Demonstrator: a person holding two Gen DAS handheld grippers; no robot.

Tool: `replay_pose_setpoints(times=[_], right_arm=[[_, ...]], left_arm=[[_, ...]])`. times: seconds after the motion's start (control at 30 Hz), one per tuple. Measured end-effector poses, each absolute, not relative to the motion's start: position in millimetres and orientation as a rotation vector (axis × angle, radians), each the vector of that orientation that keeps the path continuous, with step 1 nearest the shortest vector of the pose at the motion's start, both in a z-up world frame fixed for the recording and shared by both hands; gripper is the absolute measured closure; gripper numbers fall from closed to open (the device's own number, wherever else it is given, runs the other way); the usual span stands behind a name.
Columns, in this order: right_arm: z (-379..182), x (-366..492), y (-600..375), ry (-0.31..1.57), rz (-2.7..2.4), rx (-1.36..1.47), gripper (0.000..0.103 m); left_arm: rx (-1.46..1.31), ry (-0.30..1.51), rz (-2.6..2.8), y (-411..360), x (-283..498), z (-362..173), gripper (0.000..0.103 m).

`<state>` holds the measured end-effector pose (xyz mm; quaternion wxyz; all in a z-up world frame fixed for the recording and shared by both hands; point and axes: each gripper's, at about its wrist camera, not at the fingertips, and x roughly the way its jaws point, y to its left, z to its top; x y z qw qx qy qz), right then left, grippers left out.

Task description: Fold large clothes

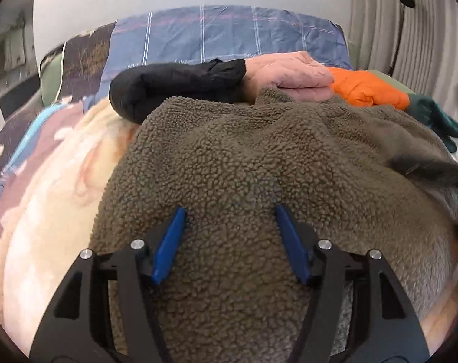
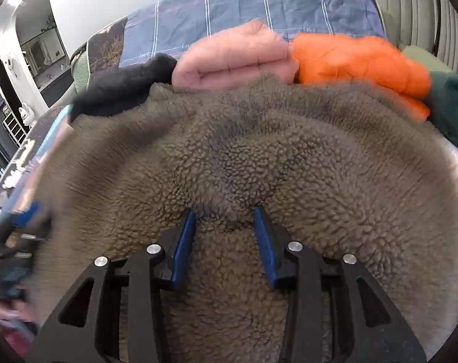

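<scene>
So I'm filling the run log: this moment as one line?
step: fold fleece | left tool: open above brown fleece | right tool: pinching fleece fold | folded pile: black, pink, orange behind

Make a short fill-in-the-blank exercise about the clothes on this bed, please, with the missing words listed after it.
1. The olive-brown fleece garment lies in front of a folded quilted jacket whose colour is ____.
2. Right of that jacket lies a puffy jacket coloured ____.
3. Left of it lies a rolled padded garment coloured ____.
4. The checked bedding behind the pile is mainly ____.

Missing words: pink; orange; black; blue
</scene>
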<state>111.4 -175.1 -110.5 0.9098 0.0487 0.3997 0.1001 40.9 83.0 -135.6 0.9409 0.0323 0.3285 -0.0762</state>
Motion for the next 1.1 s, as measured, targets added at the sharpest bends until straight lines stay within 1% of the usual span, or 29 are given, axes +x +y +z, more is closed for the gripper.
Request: replay_pose_setpoints(times=[0.03, 0.1, 0.2, 0.3, 0.4, 0.5, 0.57, 0.6, 0.63, 0.87, 1.0, 1.1], right_arm=[[-107, 106, -167, 0.807, 0.189, 0.034, 0.063], [-98, 100, -159, 0.81, 0.162, -0.003, 0.062], [-86, 103, -163, 0.834, 0.166, 0.052, 0.062], [-63, 117, -161, 0.815, 0.231, 0.12, 0.062], [-45, 136, -146, 0.772, 0.235, 0.079, 0.063], [-48, 161, -136, 0.806, 0.268, 0.098, 0.064], [-81, 189, -132, 0.927, 0.251, 0.122, 0.066], [-107, 201, -132, 0.988, 0.243, 0.131, 0.066], [-118, 203, -134, 0.985, 0.251, 0.152, 0.066], [-101, 192, -135, 0.965, 0.244, 0.146, 0.066], [-62, 182, -123, 0.894, 0.288, 0.196, 0.064], [-61, 188, -90, 0.899, 0.295, 0.052, 0.062]], left_arm=[[0.072, 0.665, -0.157, 83, 39, -136, 0.038], [0.068, 0.661, -0.168, 84, 39, -137, 0.038], [0.052, 0.664, -0.178, 85, 41, -137, 0.038], [0.06, 0.652, -0.174, 84, 39, -137, 0.038], [0.058, 0.65, -0.176, 84, 37, -137, 0.038], [0.054, 0.645, -0.179, 85, 35, -137, 0.038], [0.05, 0.64, -0.182, 86, 34, -138, 0.038], [0.047, 0.636, -0.184, 86, 34, -138, 0.038], [0.045, 0.632, -0.189, 86, 33, -138, 0.038], [0.036, 0.625, -0.201, 88, 31, -138, 0.038], [0.03, 0.623, -0.205, 90, 31, -138, 0.038], [0.032, 0.621, -0.205, 91, 31, -138, 0.038]])
